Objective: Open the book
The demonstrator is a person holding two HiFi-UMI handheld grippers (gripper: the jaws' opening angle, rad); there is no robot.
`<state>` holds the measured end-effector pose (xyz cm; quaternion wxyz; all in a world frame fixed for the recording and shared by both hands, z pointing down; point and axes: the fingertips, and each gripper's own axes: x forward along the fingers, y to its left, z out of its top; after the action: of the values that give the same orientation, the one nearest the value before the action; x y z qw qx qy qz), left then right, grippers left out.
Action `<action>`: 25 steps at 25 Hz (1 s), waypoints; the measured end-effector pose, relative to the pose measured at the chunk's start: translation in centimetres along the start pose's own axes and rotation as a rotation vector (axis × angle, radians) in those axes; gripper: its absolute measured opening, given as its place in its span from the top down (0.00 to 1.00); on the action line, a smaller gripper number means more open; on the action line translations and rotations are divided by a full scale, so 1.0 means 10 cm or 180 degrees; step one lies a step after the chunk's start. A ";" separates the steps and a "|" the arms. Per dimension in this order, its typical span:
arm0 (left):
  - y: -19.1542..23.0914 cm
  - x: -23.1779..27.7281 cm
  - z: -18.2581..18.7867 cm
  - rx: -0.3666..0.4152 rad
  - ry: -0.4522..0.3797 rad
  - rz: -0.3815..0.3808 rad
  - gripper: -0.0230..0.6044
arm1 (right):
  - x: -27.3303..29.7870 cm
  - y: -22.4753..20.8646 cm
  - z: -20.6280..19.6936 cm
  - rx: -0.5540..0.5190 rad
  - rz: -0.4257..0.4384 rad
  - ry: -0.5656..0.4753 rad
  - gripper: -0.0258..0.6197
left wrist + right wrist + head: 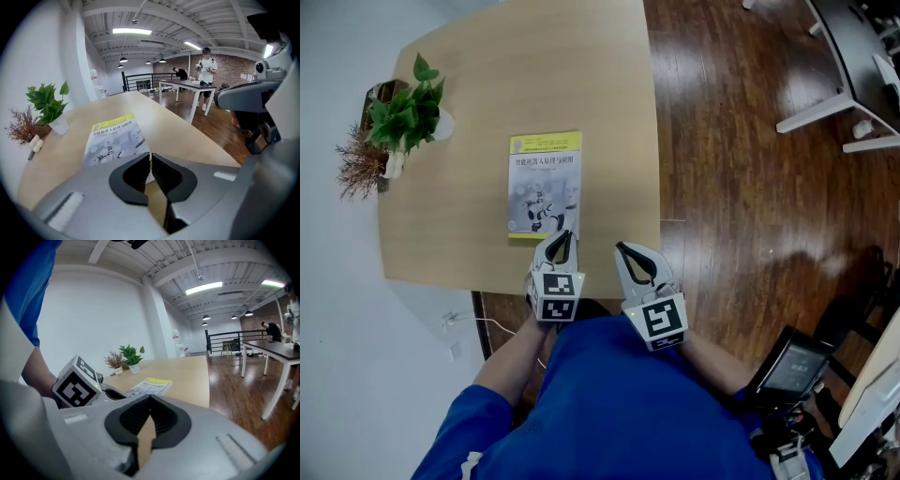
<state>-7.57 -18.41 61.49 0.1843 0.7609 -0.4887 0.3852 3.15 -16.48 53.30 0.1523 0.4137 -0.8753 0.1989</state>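
Dark wooden floor (741, 141) surrounds a pale wooden table (459, 234), and the person's blue top (619, 412) fills the bottom of the head view. The book (544, 178) lies flat and closed on the table close to its near edge, cover up, with a yellow band along its far end. The left gripper (561, 236) points steeply down at the book's near right corner, its jaws nearly together and pinching a thin white edge there. The right gripper (624, 248) hovers just right of the book, jaws closed on nothing. A green potted plant (408, 112) and a dried sprig (361, 164) stand at the table's far left.
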 end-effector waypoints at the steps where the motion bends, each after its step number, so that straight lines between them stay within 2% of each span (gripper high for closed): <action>1: 0.01 0.00 0.00 -0.0013 -0.0006 -0.0012 0.93 | 0.00 0.00 0.00 -0.0004 -0.0002 0.0000 0.96; 8: 0.04 -0.04 0.04 -0.0109 -0.0044 -0.0061 0.93 | 0.00 0.05 0.06 -0.0035 0.0006 -0.0027 0.96; 17: 0.26 -0.26 0.21 -0.0511 -0.0287 -0.0093 0.94 | 0.02 0.13 0.13 -0.0087 0.0056 -0.0046 0.96; 25: 0.60 -0.48 0.21 -0.0766 -0.0454 -0.0098 0.94 | 0.09 0.29 0.20 -0.0189 0.0101 -0.0065 0.96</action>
<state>-13.13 -19.64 55.92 0.2449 0.7661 -0.5314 0.2658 0.15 -16.35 51.33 0.1524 0.3970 -0.8888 0.1710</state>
